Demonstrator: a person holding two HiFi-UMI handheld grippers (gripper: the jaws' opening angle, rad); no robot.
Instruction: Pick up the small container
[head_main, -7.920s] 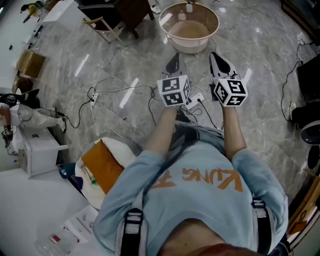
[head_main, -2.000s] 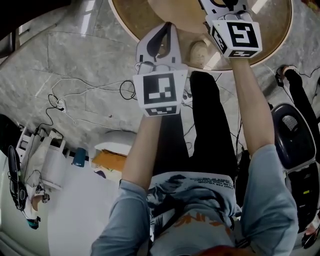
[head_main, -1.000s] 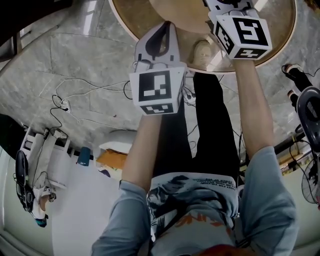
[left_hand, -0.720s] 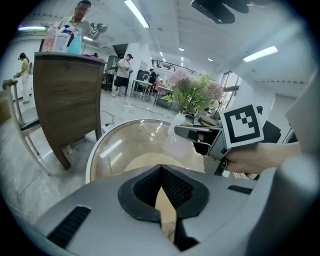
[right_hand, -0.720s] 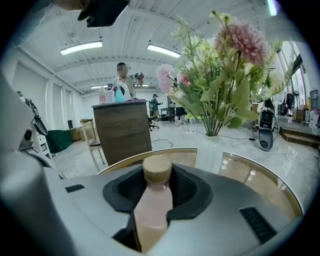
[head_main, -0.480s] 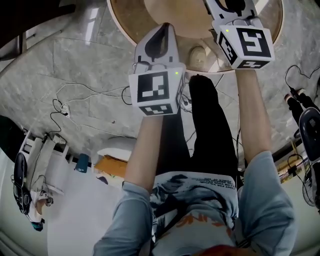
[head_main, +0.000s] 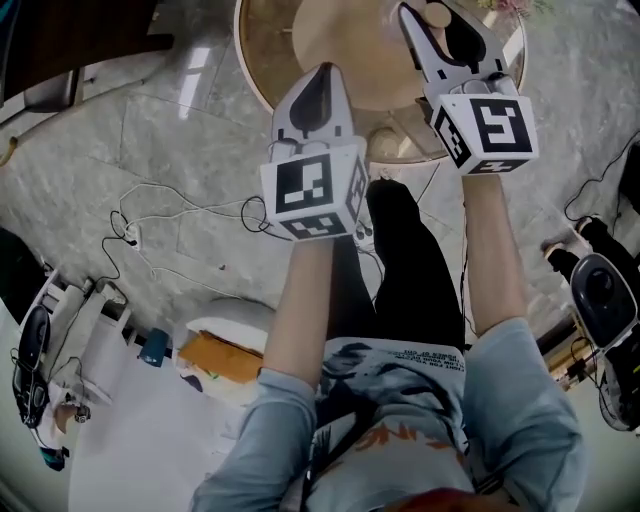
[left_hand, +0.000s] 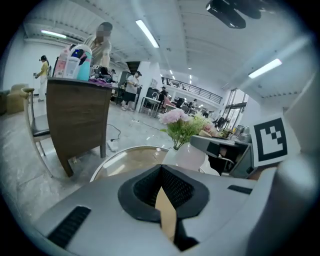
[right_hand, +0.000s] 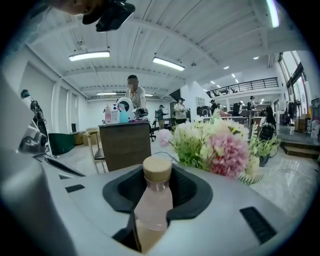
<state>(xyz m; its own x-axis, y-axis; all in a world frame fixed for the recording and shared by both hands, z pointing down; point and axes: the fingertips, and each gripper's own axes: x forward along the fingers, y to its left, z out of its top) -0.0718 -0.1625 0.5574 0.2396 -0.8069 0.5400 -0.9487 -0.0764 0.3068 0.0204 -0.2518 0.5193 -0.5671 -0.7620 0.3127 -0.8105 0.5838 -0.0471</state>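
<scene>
The small container (right_hand: 152, 200) is a pale pink see-through bottle with a cork lid. It stands upright between the jaws of my right gripper (right_hand: 156, 192), which is shut on its body. In the head view the right gripper (head_main: 434, 20) reaches over the round table (head_main: 265, 45), and the cork lid (head_main: 438, 14) shows between its jaws. My left gripper (head_main: 317, 78) hovers at the table's near edge, left of the right one. Its jaws are shut, and in the left gripper view (left_hand: 165, 200) only a thin tan sliver shows between them.
A bunch of pink and white flowers (right_hand: 220, 147) in a white vase (left_hand: 189, 154) stands on the table, just beyond the container. A dark wooden cabinet (left_hand: 75, 120) and a chair stand farther off. Cables (head_main: 170, 225) lie on the marble floor. People stand in the background.
In the head view the table has slid up and away. The right gripper's jaws have come fully into sight with the cork lid between them. The left gripper stays shut beside it.
</scene>
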